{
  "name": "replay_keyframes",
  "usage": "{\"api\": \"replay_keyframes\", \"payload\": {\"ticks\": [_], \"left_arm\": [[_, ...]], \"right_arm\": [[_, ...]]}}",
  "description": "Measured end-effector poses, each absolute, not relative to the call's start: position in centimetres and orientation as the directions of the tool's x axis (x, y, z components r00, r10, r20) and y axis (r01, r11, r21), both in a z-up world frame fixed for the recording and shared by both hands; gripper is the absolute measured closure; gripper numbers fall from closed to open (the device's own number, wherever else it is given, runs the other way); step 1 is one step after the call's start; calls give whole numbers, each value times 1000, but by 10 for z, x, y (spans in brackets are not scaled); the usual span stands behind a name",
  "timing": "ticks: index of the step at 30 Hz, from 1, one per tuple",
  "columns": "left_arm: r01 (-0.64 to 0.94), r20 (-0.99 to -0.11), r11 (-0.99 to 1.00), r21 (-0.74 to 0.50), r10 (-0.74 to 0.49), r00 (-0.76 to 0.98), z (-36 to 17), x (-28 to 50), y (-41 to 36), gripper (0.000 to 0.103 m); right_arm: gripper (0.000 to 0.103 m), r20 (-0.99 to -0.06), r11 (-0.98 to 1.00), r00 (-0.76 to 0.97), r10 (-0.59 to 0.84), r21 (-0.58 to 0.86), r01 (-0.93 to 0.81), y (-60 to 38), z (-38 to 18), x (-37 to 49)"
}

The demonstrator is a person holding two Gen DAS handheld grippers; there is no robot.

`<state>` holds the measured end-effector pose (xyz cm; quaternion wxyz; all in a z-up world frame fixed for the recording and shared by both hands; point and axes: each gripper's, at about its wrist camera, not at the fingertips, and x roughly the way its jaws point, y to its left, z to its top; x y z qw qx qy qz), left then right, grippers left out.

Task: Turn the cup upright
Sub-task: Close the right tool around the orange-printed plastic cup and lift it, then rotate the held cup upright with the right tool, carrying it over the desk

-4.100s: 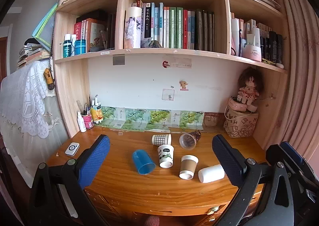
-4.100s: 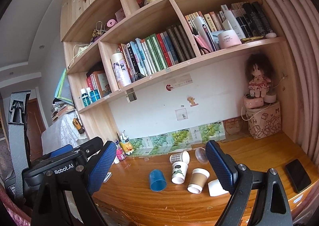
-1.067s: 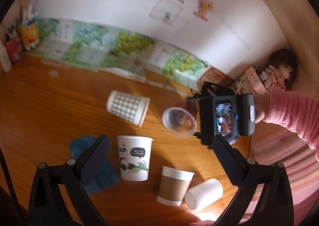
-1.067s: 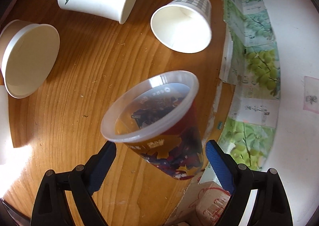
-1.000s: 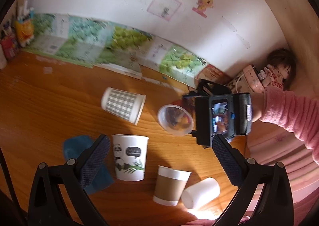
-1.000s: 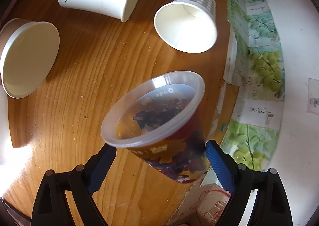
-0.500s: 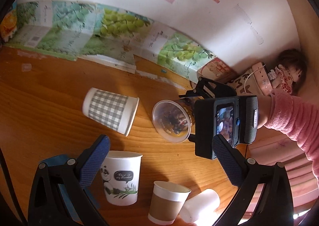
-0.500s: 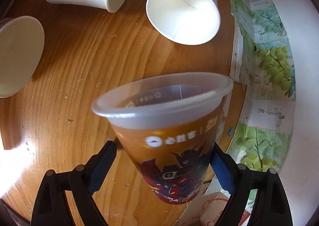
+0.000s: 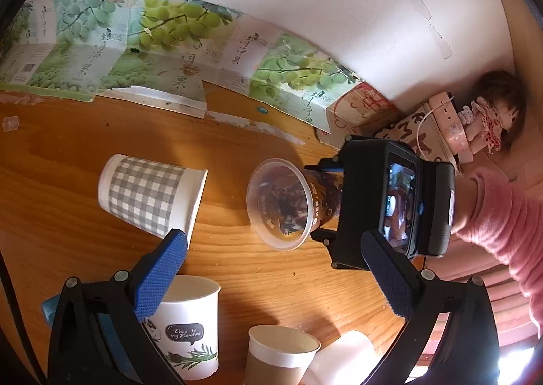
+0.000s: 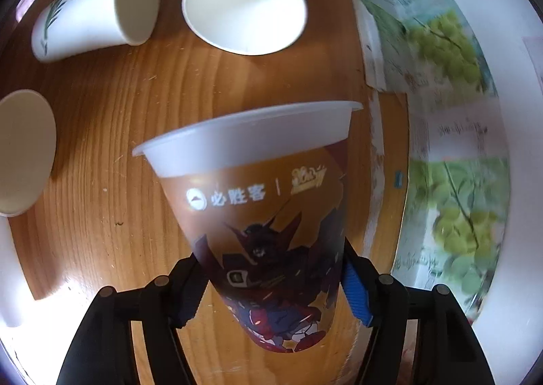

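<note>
Translucent printed plastic cup [image 10: 268,215] clamped low on its body by right gripper [image 10: 271,286], lifted off wooden desk [image 10: 101,154] near checked paper cup [image 9: 149,195], long axis tilted, mouth facing idle, spread left gripper [image 9: 271,283].

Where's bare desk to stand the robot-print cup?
Bare wood lies between the checked cup, the robot-print cup and the panda cup. Another strip runs behind, along the grape-print cartons. Crowded near the front edge.
</note>
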<state>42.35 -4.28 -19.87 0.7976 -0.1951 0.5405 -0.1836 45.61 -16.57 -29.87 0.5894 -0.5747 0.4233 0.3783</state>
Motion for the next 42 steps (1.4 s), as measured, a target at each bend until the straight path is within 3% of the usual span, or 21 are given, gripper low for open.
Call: {"api": "replay_keyframes", "payload": {"ticks": [10, 21, 31, 42], "left_arm": [[99, -750, 815, -570, -566, 341, -198, 426, -43, 1], [134, -710, 774, -619, -624, 327, -183, 410, -47, 1], [158, -736, 808, -568, -585, 341, -164, 368, -48, 1], [182, -763, 864, -470, -502, 407, -137, 294, -41, 1]], "right_arm": [[35, -956, 441, 293, 5, -261, -859, -189, -276, 451], [35, -962, 763, 237, 135, -52, -644, -213, -242, 420], [35, -908, 867, 266, 325, 173, -467, -217, -211, 372], [35, -792, 838, 318, 521, 403, -369, -209, -182, 297]]}}
